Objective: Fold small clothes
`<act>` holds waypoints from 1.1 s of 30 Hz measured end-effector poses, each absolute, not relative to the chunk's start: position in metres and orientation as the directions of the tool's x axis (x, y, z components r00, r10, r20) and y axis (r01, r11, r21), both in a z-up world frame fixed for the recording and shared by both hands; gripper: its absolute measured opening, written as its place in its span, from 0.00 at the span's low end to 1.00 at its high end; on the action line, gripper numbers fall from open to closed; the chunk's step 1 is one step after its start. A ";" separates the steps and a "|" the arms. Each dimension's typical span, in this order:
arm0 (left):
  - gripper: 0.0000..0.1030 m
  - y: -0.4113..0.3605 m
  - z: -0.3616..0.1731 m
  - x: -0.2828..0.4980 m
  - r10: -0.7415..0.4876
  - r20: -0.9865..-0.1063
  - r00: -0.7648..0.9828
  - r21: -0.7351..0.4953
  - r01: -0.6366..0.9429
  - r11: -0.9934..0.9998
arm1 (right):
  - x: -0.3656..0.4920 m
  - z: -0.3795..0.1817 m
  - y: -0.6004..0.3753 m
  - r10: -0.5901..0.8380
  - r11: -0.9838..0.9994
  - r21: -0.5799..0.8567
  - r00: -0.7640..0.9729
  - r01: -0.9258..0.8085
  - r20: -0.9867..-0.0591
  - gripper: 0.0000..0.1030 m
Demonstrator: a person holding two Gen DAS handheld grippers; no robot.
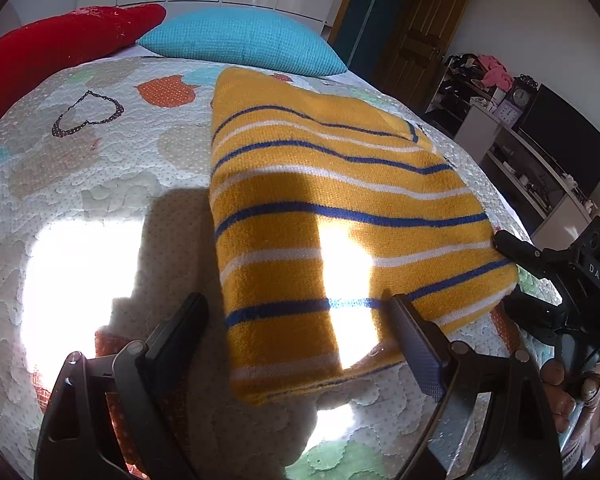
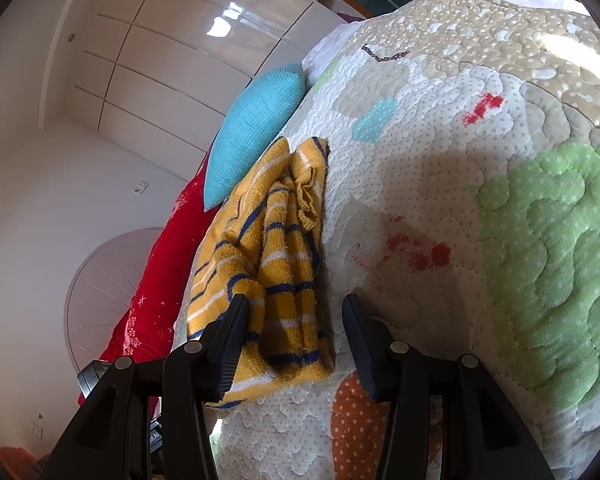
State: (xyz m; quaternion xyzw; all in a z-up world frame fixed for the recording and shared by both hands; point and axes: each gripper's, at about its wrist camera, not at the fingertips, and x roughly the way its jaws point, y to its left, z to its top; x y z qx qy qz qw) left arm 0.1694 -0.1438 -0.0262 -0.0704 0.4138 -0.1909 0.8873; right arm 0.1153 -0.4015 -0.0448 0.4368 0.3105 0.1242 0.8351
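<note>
A folded yellow sweater (image 1: pixel 332 216) with blue and white stripes lies flat on the quilted bedspread (image 1: pixel 100 168). My left gripper (image 1: pixel 300 328) stands wide open over the sweater's near edge, one finger on either side of that end, and grips nothing. My right gripper (image 1: pixel 503 271) comes in from the right at the sweater's right-hand corner. In the right wrist view the sweater's layered edge (image 2: pixel 288 264) sits between the fingers of my right gripper (image 2: pixel 296 336). A gap shows beside the right finger (image 2: pixel 360 344), so the pads do not press on it.
A turquoise cushion (image 1: pixel 244 40) and a red pillow (image 1: pixel 60 44) lie at the head of the bed. White wardrobe doors (image 2: pixel 160 52) stand behind them. Right of the bed are a wooden door (image 1: pixel 416 44) and shelves with a dark screen (image 1: pixel 564 136). Fingers of a hand (image 1: pixel 568 384) hold the right gripper.
</note>
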 end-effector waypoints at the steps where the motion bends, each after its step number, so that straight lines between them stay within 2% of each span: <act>1: 0.88 -0.144 -0.026 0.169 -0.397 -0.708 0.584 -0.283 0.281 0.917 | 0.115 -0.045 -0.402 0.479 0.585 0.809 0.777 0.063 -0.407 0.50; 33: 0.88 -0.142 -0.026 0.168 -0.401 -0.700 0.590 -0.293 0.275 0.916 | 0.114 -0.046 -0.405 0.479 0.570 0.820 0.787 0.059 -0.390 0.50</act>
